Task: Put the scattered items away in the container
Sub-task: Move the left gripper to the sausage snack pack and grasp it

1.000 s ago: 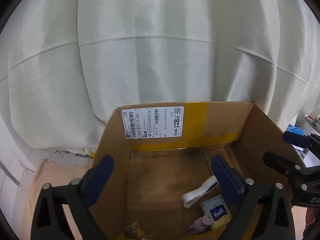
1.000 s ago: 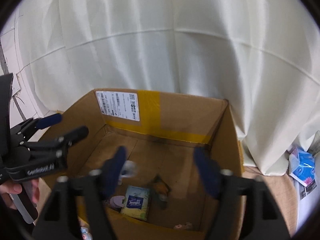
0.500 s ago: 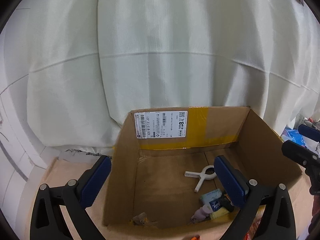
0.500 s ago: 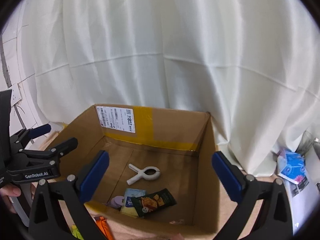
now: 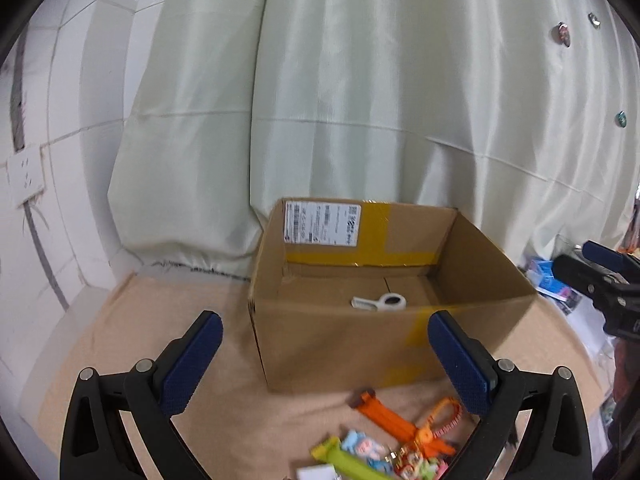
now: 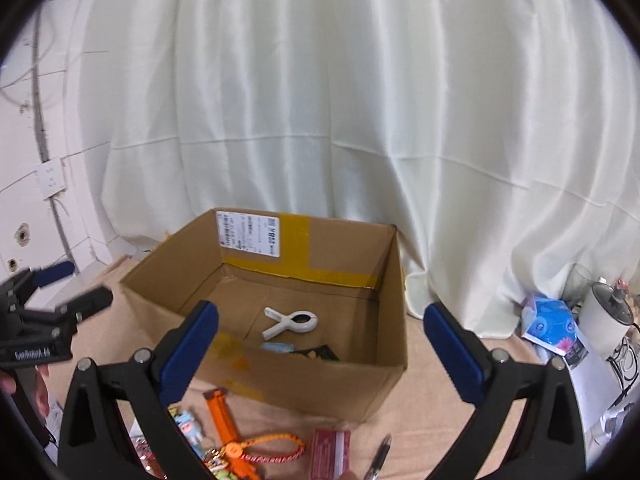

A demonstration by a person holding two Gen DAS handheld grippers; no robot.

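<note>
Right wrist: clip (image 6: 291,322) inside box (image 6: 384,376)

Your two handheld grippers: black frames, blue-padded fingers.

Your left gripper (image 5: 325,364) has two black plastic arms with triangular cut-outs, and each finger carries a dark blue pad (image 5: 192,364) with a fine dotted texture. Round silver screws (image 5: 143,366) sit at the pivots, two on each side. Your right gripper (image 6: 321,351) is built the same way: black skeleton arms, blue textured pads, silver screw heads (image 6: 500,355) at the joints. Seen from the right wrist camera, the side of your left gripper's black body carries small white lettering (image 6: 33,354), too blurred to read for certain, and its finger ends in a blue tip (image 6: 53,272).
</note>
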